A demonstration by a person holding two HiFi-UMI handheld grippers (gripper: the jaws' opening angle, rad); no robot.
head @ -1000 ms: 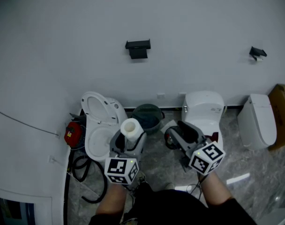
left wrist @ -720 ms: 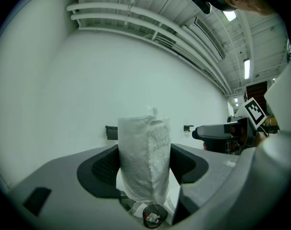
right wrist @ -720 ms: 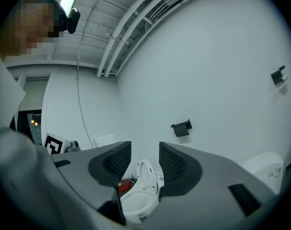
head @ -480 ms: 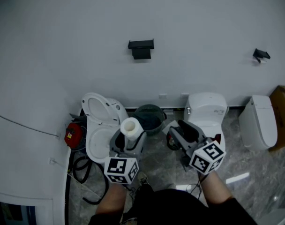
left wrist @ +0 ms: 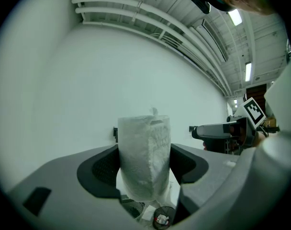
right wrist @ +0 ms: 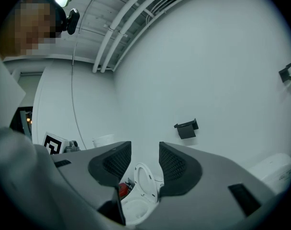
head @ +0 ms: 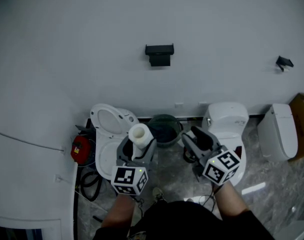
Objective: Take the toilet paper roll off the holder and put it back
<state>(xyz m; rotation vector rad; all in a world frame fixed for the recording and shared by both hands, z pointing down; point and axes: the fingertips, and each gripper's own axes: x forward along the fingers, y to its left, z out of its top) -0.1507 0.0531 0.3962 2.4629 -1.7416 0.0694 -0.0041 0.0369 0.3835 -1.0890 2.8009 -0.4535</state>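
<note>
A: Looking for the roll (head: 139,135). Off the holder (head: 159,54)?
B: Off it. Clamped upright in the left gripper (left wrist: 144,169), pads pressing both sides, carried above the floor (head: 172,170) short of the wall (head: 92,44). Probably kept upright to line up the core.
A: And the right gripper (right wrist: 144,159)?
B: Released and empty, with only a toilet (right wrist: 144,180) showing through the gap. Likely kept free to steady the holder.
A: Nothing on the holder?
B: Nothing. Black, bare, mid-wall, well apart from both grippers, so seemingly halfway: taken off, not yet put back.
A: Any writing?
B: None legible, only square markers on the cubes (head: 128,180).
</note>
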